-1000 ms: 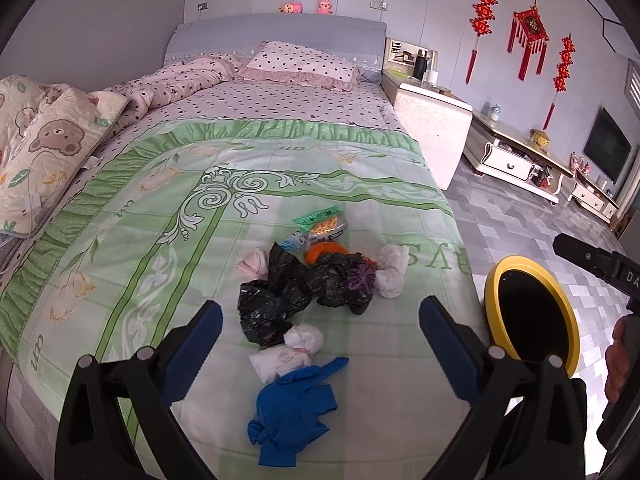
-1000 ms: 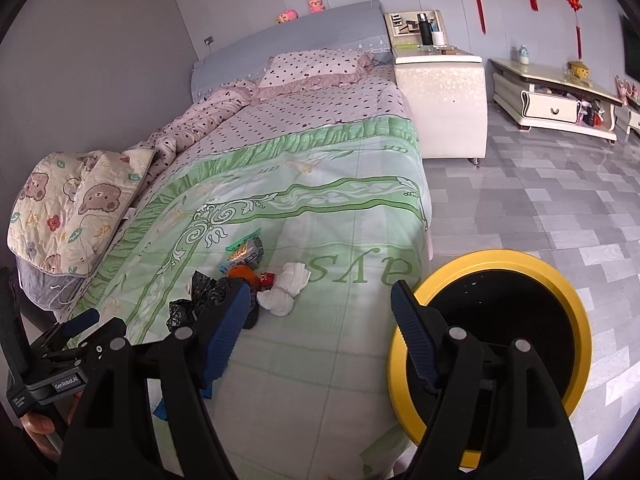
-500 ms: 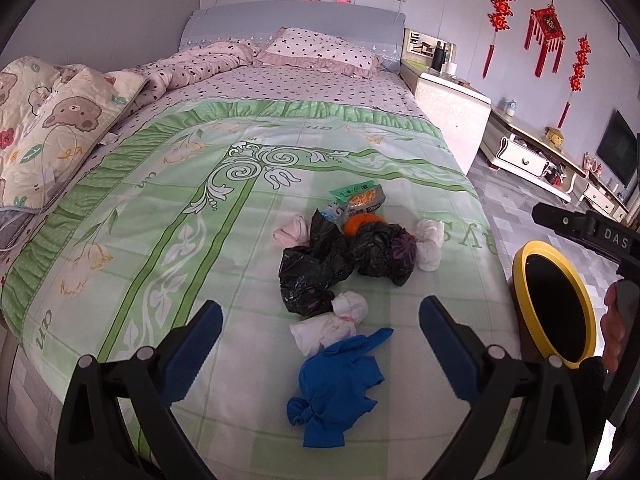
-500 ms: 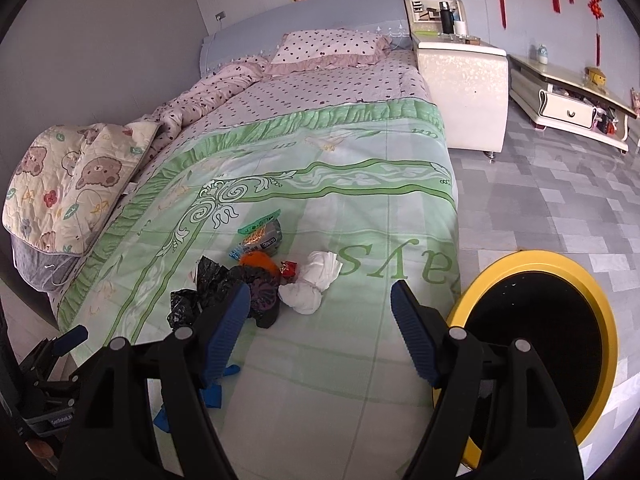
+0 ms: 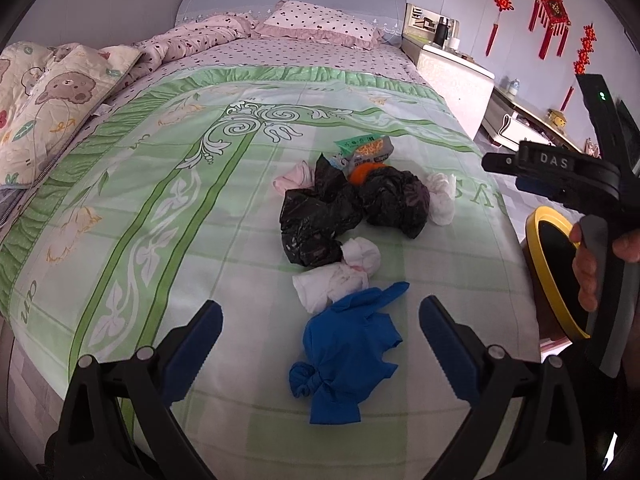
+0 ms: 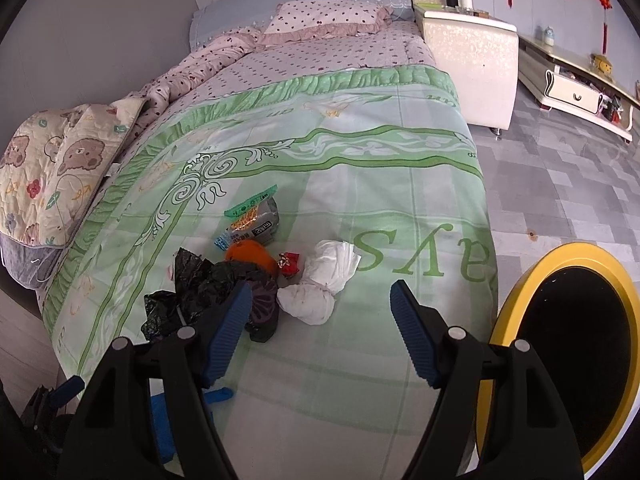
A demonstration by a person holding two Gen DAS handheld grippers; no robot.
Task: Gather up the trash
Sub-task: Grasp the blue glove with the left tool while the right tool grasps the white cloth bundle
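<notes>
Tongs on the left (image 5: 320, 344) are hanging released, ribbed blue pads spread wide, nothing between them. Directly ahead of them a crumpled blue rubber glove (image 5: 344, 356) is lying knotted at one end on the bed (image 5: 160, 184).

Beyond the glove, wadded white tissue (image 5: 336, 276) is sitting against a crinkled glossy black plastic bag (image 5: 316, 220); a second black bag lump (image 5: 394, 200) is touching it on the right. More white tissue (image 5: 442, 196) is resting at the right edge of the pile, a pale pink wad (image 5: 296, 176) at the left, an orange rounded piece (image 5: 362, 171) and a printed foil snack wrapper (image 5: 366, 148) at the far side.

Right tongs (image 6: 320, 332) are also hanging released and empty, pads wide, over the green-patterned cotton cover. From this view the left pad is overlapping the black bags (image 6: 196, 292); white tissue wads (image 6: 320, 284) are lying just ahead, a small red wrapper (image 6: 289, 262) beside them.

Round bin with yellow rim and black interior (image 6: 576, 348) is standing on the grey tiled floor (image 6: 560, 200), just beside the bed's foot corner. Right hand (image 5: 592, 264) is gripping the handle near it.
</notes>
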